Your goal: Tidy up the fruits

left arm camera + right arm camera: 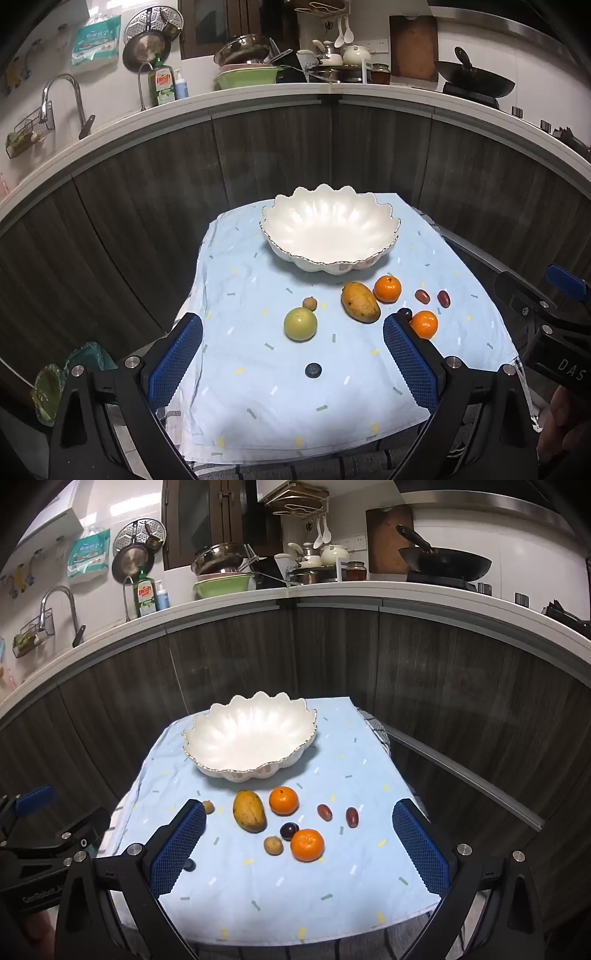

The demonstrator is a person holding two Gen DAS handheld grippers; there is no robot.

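An empty white scalloped bowl point(295, 221) point(207, 738) stands at the back of a light blue cloth point(258, 398) point(295, 904). In front of it lie a mango point(360, 302) point(249, 811), two oranges point(387, 289) point(424, 324) point(283, 800) point(307, 844), a green apple point(300, 324), two red dates point(422, 296) point(324, 812), a dark plum point(289, 830), small brown fruits point(309, 303) point(273, 845) and a blueberry point(313, 370). My left gripper point(292, 319) hovers open above the near left of the cloth. My right gripper point(299, 806) hovers open above the near right. Both hold nothing.
Dark cabinet fronts point(277, 155) rise close behind the small table. The white counter point(332, 88) above them carries pots, a wok point(476, 79) and a tap point(62, 92). A green bag point(55, 384) lies low at the left. The cloth drops off at the table's edges.
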